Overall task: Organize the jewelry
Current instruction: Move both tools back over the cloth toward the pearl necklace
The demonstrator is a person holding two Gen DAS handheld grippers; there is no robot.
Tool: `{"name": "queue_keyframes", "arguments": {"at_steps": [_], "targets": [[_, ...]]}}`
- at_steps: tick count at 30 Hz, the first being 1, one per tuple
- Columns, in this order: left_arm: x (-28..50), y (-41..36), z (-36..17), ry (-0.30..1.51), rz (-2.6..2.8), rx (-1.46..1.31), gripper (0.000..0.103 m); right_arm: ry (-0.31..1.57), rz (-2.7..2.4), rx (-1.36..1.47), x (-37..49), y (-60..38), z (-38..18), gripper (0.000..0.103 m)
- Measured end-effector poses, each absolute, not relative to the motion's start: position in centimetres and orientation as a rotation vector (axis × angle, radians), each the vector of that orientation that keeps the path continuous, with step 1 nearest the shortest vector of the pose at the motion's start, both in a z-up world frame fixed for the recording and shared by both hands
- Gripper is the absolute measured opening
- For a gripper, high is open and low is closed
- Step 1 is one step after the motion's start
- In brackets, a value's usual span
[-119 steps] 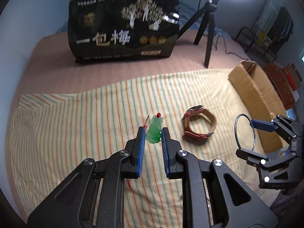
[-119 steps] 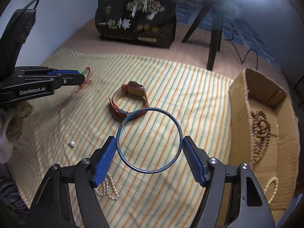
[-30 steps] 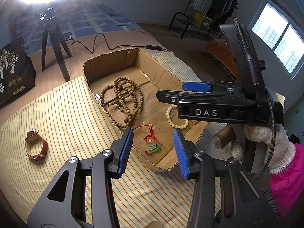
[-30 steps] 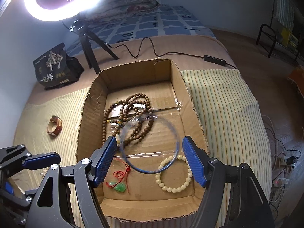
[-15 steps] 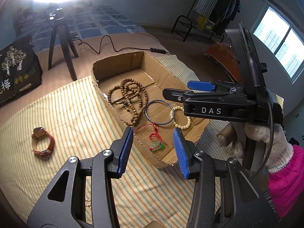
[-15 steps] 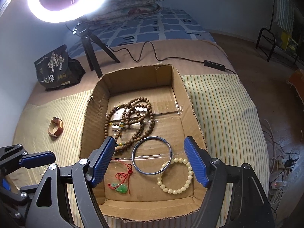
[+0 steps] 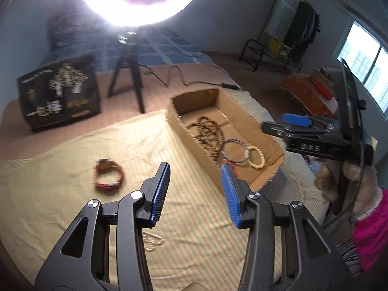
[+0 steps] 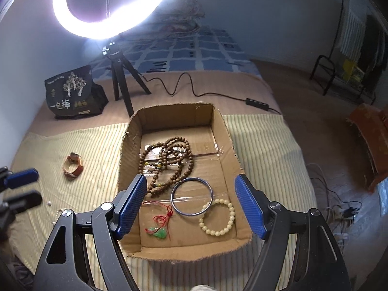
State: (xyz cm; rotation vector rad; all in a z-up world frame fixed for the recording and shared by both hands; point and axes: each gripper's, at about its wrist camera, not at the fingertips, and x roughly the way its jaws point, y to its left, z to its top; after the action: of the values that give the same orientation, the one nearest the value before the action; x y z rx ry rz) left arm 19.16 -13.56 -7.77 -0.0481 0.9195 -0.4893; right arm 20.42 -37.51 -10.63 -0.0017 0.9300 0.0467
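An open cardboard box (image 8: 179,108) holds brown prayer beads (image 8: 167,162), a blue bangle (image 8: 191,196), a cream bead bracelet (image 8: 217,217) and a green pendant on red cord (image 8: 158,232). My right gripper (image 8: 191,207) hovers open above the box's near end, nothing between its pads. My left gripper (image 7: 196,194) is open and empty over the striped cloth, left of the box (image 7: 174,116). A brown leather watch (image 7: 108,174) lies on the cloth ahead of it to the left. A pearl string (image 7: 151,238) lies under its left finger. The right gripper (image 7: 281,123) shows at the right.
A ring light on a tripod (image 8: 118,82) and a black printed bag (image 8: 72,92) stand behind the cloth. A cable with a switch (image 8: 257,103) runs behind the box. A loose pearl (image 8: 48,203) lies near the left gripper (image 8: 34,186). The bed edge drops off to the right.
The blue bangle left the right gripper and now lies in the box. Both grippers rose. The left view swung left from the box toward the cloth and watch.
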Motion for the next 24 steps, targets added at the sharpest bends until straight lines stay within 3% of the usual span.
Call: {"name": "queue_keyframes", "arguments": {"at_steps": [11,21,24], "targets": [[18.0,-5.1,-8.2,0.938,-0.334,-0.043,0.044,0.904,0.232,0.0,17.8,-31.4,-9.1,0.075],[17.4,-1.6,-12.7,1.077,-0.323,-0.071,0.044,0.984,0.393,-0.092,15.8,-24.6,-13.3,0.075],[17.5,-1.3,-14.5,1.128,-0.32,-0.083,0.033,1.012,0.426,-0.102,15.3,-23.0,-15.3,0.075]]}}
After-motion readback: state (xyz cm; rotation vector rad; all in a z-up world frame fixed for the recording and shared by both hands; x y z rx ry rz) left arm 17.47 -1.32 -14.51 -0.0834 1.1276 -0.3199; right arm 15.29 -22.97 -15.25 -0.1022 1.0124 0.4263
